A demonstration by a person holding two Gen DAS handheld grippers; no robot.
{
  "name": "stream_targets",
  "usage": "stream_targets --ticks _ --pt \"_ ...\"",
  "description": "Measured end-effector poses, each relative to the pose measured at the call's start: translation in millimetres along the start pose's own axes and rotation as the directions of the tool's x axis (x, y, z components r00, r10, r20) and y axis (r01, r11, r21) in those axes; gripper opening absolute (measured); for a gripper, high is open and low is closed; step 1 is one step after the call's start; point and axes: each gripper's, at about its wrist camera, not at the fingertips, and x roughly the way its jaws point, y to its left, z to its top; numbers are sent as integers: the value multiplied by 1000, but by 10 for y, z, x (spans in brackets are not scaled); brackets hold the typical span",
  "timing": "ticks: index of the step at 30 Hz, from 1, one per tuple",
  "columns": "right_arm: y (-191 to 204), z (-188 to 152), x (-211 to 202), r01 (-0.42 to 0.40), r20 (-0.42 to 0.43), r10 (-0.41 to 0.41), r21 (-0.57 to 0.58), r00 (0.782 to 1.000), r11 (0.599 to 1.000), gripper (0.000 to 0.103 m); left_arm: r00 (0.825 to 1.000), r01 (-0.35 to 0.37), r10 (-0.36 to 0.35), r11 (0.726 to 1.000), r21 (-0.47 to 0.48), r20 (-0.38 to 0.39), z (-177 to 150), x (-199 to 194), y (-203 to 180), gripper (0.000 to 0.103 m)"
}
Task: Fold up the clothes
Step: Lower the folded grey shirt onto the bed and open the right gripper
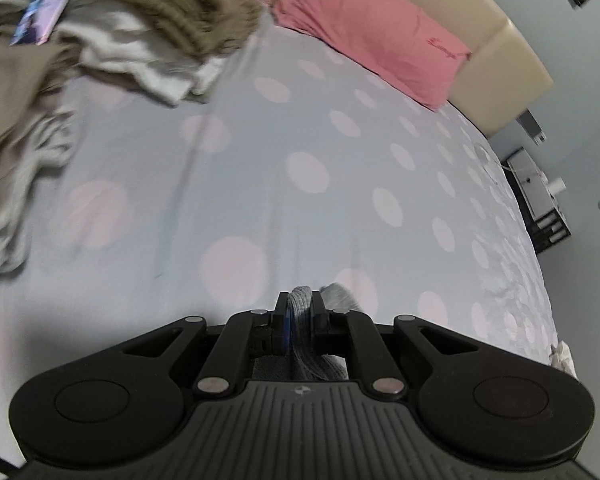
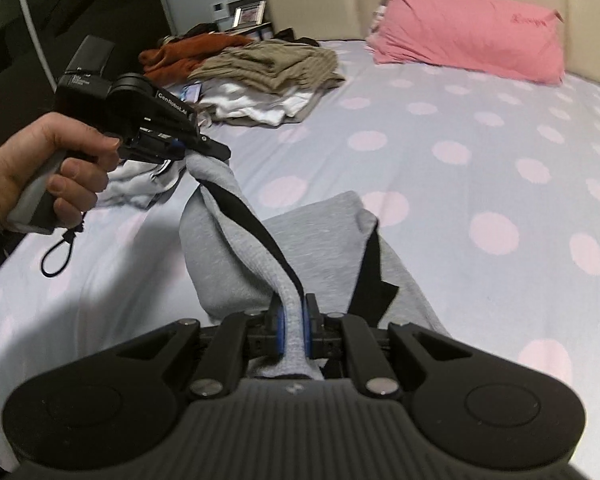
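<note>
Both tools clenched on grey garment (image 2: pixel 236 248): left tool (image 1: pixel 300 312), right tool (image 2: pixel 294 320); person's hand (image 2: pixel 40 168) only in right view

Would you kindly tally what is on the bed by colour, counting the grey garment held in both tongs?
Grey garment, held by left tongs and right tongs: 1
Pink pillow: 1
Rust-orange garment: 1
Olive-brown garment: 1
Total: 4

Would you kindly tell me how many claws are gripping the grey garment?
2: the right claw clamps the grey garment nearest the camera; the left claw pinches its far end, lifted over the bed.
</note>
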Motion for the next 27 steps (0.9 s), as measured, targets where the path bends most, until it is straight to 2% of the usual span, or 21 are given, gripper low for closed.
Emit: stream_targets --ticks 6,11,14,21,27 --pt "-402 26 88 -7 -35 10 101 999 995 10 999 12 -10 999 40 -51 94 427 -230 6" --pt "-665 -3 209 -14 -64 25 173 998 985 10 995 -3 10 998 65 -100 91 753 -311 6" --pt "-793 -27 271 -13 -75 29 212 997 977 10 993 -16 29 994 110 -119 92 890 -403 6" --pt "-1092 -84 416 -9 -99 40 300 994 954 10 991 -7 24 992 126 -132 162 1066 -532 6" --pt "-1259 -101 551 28 -124 17 348 992 937 10 983 -39 67 986 164 -169 143 1291 -561 7"
